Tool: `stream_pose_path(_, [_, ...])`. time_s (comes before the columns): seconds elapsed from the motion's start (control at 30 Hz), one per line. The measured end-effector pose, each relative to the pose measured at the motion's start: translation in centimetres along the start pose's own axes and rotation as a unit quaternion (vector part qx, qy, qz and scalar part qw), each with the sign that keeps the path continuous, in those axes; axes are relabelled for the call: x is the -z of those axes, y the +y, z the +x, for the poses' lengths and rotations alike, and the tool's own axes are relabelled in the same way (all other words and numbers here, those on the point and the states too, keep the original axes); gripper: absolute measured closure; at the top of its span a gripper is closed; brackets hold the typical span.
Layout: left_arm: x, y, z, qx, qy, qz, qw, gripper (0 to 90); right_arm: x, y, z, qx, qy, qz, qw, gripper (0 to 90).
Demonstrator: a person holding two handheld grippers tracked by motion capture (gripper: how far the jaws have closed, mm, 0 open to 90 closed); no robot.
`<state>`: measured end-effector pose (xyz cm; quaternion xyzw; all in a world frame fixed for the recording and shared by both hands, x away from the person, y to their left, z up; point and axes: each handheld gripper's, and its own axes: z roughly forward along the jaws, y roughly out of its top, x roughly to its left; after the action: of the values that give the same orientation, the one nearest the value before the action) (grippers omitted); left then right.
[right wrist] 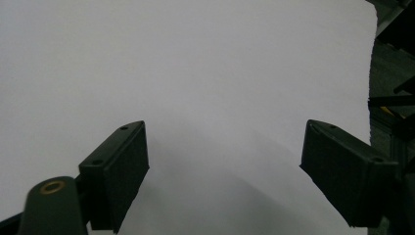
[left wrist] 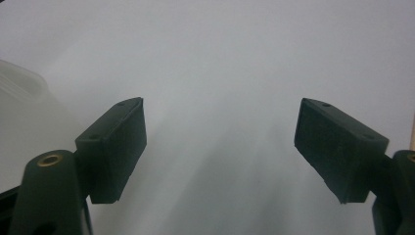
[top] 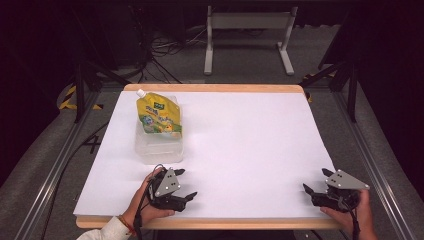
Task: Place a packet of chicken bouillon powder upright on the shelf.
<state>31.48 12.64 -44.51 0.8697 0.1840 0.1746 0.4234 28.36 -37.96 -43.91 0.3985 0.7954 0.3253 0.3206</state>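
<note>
Yellow and glossy, 1 spouted pouch [top: 159,116] lies flat on top of 1 clear plastic box [top: 158,145] at the left of the tabletop [top: 250,145], toward the far side. The pouch has a white cap on a spout at its far left corner, a small green label patch near the top and a coloured picture lower down; the writing on it is too small to read. The box is see-through with rounded corners, and the pouch covers most of its top.

White sheeting covers the tabletop, with a wooden edge showing along the far and near sides.

The left gripper [top: 183,184] is held in 1 hand [top: 142,207] at the near edge, just in front of the box, its jaws spread wide with nothing between them. In the left gripper view the 2 black jaws stand far apart over bare white surface, and a pale corner of the box [left wrist: 22,93] shows at the left edge. The right gripper [top: 316,181] sits in the other hand [top: 357,212] at the near right corner, well apart from the pouch, jaws likewise wide and empty.
</note>
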Motion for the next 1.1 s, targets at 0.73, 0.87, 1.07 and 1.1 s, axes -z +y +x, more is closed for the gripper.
stream_pose_path(0.73, [0.5,-0.4,0.8,0.026,-0.009,-0.011,0.9996,10.4,-0.1,0.6,1.3,0.014,-0.009,-0.010,0.9998,15.4])
stream_pose_path(0.87, [0.5,-0.5,0.9,0.025,-0.009,-0.008,0.9996,10.2,-0.2,0.7,1.5,0.013,-0.007,-0.010,0.9998,15.0])
stream_pose_path(1.07, [0.3,-0.5,1.0,0.024,-0.009,-0.004,0.9997,10.1,-0.3,0.7,1.5,0.012,-0.006,-0.011,0.9998,14.7])
stream_pose_path(1.1, [0.3,-0.4,1.0,0.024,-0.008,-0.004,0.9997,10.1,-0.3,0.7,1.4,0.012,-0.005,-0.012,0.9998,14.6])
